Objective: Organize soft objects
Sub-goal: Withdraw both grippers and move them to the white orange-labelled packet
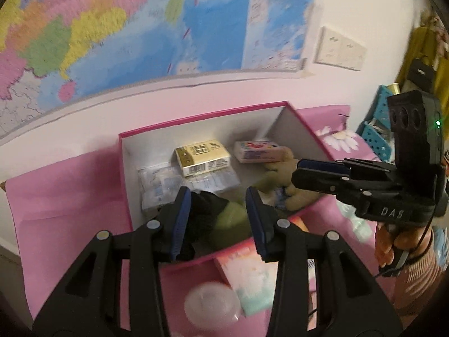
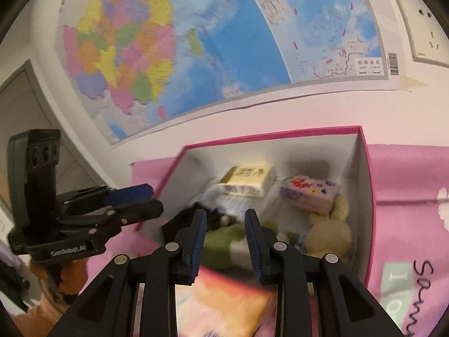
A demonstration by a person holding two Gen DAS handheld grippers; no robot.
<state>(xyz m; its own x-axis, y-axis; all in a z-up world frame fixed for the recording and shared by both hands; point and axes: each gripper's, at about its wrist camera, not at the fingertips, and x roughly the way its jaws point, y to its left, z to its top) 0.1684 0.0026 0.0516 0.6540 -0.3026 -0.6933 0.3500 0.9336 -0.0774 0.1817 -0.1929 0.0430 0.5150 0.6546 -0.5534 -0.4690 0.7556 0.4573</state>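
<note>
A pink open box [image 1: 196,118] [image 2: 367,185] stands on a pink cloth. Inside lie a yellow tissue pack [image 1: 202,157] [image 2: 247,181], a pink tissue pack [image 1: 259,151] [image 2: 308,195], clear plastic packets [image 1: 160,182], a beige plush [image 1: 291,193] [image 2: 331,233], a green plush [image 1: 233,221] [image 2: 221,244] and a black soft item [image 1: 204,210]. My left gripper [image 1: 219,221] is open and empty above the box's near edge. My right gripper [image 2: 224,247] is open and empty, also over the near edge. Each gripper shows in the other's view [image 1: 322,174] [image 2: 134,199].
A pastel tissue pack [image 1: 249,278] [image 2: 224,306] and a translucent round lid [image 1: 210,306] lie on the cloth in front of the box. A map [image 1: 140,28] hangs on the wall behind. Turquoise baskets [image 1: 378,129] stand at the right.
</note>
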